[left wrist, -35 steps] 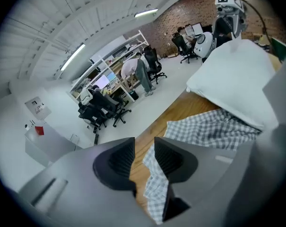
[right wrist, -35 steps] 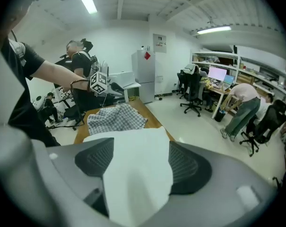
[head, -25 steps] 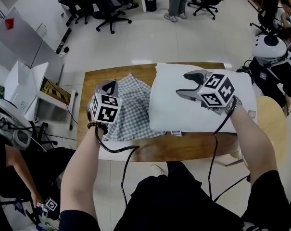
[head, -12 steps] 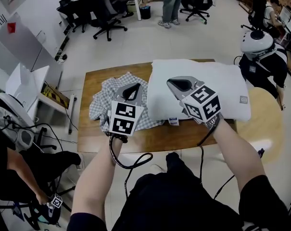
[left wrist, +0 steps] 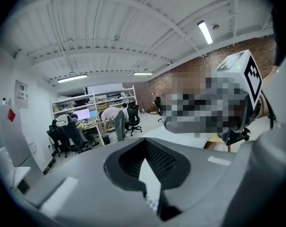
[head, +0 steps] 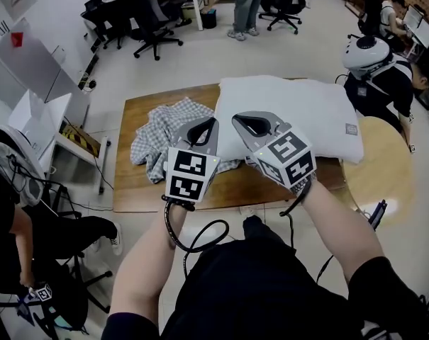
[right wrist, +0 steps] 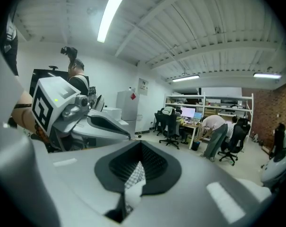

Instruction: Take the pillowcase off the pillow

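Note:
The bare white pillow [head: 299, 112] lies on the right half of the wooden table [head: 132, 190]. Beside it on the left the grey checked pillowcase [head: 161, 137] sits crumpled in a heap, off the pillow. Both grippers hang side by side above the table's near edge, pointing away from me. My left gripper [head: 209, 125] is shut with nothing in it, and so is my right gripper [head: 241, 121]. In the left gripper view the shut jaws [left wrist: 145, 145] face the room. The right gripper view shows its shut jaws [right wrist: 140, 148], with the left gripper [right wrist: 93, 122] alongside.
A round wooden table [head: 384, 176] adjoins the right end. A seated person in a white helmet [head: 374, 62] is at the right, another person [head: 15, 204] at my left. Office chairs [head: 150, 20] and desks stand beyond the table. Cables hang from both grippers.
Both grippers came back from the pillow and pillowcase toward me and rose. The right jaws, open over the pillow a second ago, are shut. The left stayed shut.

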`<action>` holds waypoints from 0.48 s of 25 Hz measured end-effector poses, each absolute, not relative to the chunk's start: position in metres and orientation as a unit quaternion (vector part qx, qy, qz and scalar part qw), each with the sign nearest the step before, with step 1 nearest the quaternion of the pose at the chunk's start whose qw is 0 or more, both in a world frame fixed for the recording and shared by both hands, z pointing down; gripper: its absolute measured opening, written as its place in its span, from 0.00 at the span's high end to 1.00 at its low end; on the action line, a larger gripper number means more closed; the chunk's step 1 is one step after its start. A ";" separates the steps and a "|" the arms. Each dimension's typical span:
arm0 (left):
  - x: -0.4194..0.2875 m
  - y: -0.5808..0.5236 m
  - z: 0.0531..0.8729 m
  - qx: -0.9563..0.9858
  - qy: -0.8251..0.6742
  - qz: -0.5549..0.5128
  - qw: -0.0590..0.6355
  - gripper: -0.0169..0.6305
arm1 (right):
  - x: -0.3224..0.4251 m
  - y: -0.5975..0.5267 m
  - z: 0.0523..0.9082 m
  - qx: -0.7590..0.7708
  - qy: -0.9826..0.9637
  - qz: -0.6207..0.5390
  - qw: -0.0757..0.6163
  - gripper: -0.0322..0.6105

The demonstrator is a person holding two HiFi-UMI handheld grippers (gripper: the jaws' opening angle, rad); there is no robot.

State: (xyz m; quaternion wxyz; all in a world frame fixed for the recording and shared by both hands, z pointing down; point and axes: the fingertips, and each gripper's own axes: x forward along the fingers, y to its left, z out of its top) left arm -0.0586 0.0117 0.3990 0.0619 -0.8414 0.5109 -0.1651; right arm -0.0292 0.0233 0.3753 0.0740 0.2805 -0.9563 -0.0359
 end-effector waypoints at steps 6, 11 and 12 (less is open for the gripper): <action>-0.056 0.027 0.396 -0.844 0.510 -0.152 0.061 0.97 | -0.023 0.040 0.372 0.297 -0.953 -0.039 0.057 0.95; -0.052 0.027 0.391 -0.848 0.506 -0.147 0.059 0.97 | -0.015 0.042 0.366 0.307 -0.949 -0.039 0.050 0.95; -0.050 0.026 0.390 -0.849 0.505 -0.146 0.059 0.97 | -0.013 0.041 0.365 0.309 -0.949 -0.039 0.049 0.95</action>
